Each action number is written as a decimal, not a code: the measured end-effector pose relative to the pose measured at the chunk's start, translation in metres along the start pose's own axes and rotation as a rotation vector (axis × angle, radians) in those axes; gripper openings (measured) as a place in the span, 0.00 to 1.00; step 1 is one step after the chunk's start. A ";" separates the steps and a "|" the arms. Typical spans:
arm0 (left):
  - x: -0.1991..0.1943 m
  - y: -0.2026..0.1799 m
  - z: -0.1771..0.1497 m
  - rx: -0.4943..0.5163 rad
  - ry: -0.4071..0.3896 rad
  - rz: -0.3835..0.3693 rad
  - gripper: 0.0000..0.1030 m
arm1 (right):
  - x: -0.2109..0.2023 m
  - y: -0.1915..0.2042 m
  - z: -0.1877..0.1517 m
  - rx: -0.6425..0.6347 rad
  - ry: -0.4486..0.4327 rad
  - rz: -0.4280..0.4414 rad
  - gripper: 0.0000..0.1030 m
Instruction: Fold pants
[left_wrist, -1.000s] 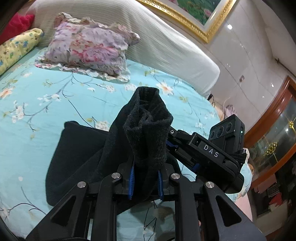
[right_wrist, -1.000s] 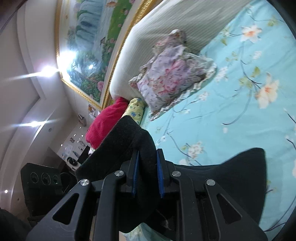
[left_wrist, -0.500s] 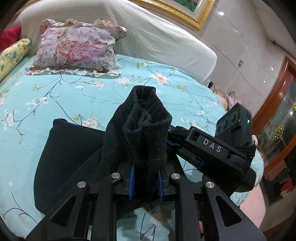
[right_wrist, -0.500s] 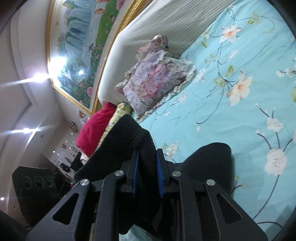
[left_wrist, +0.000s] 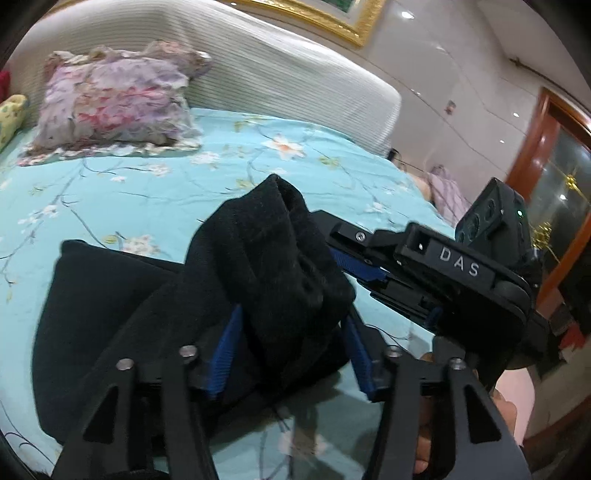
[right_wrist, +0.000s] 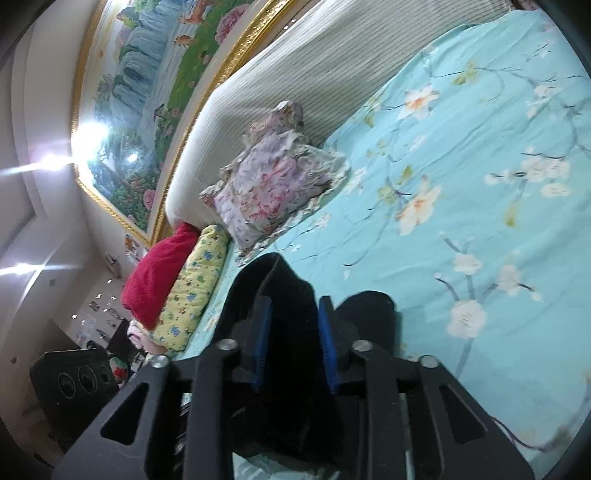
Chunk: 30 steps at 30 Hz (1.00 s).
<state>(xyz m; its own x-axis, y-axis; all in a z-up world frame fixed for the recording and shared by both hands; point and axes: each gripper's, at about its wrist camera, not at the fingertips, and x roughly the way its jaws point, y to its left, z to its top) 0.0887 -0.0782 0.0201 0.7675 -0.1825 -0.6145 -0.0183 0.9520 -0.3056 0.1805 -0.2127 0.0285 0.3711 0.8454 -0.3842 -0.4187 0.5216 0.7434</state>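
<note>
The black pants lie folded on the turquoise floral bed sheet, with one bunched end still raised. That raised end stands between the blue pads of my left gripper, whose jaws are opening wide and no longer squeeze the cloth. My right gripper comes in from the right at the same bunch. In the right wrist view the black cloth fills the gap of my right gripper; its jaws are opening too, and the fold sits loose between them.
A floral pillow leans on the ribbed white headboard. A yellow pillow and a red blanket lie at the bed's edge. A wooden cabinet stands past the bed; a black speaker box sits low.
Both grippers were clamped tight on the bunched pants; now both pairs of jaws have spread, the left far more. The bunch has sunk lower toward the bed.
</note>
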 end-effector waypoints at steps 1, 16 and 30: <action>-0.001 -0.003 -0.002 0.012 -0.001 -0.004 0.63 | -0.003 -0.001 -0.001 0.004 -0.004 -0.020 0.42; -0.049 0.010 -0.003 -0.010 -0.058 -0.025 0.71 | -0.048 0.015 -0.006 -0.010 -0.071 -0.063 0.73; -0.086 0.082 0.003 -0.189 -0.106 0.049 0.73 | -0.043 0.041 -0.026 -0.087 -0.024 -0.138 0.80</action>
<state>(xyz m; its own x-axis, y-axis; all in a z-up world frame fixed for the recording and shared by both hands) 0.0232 0.0163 0.0496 0.8258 -0.1005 -0.5549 -0.1692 0.8945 -0.4139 0.1256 -0.2249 0.0609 0.4491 0.7626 -0.4656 -0.4322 0.6415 0.6338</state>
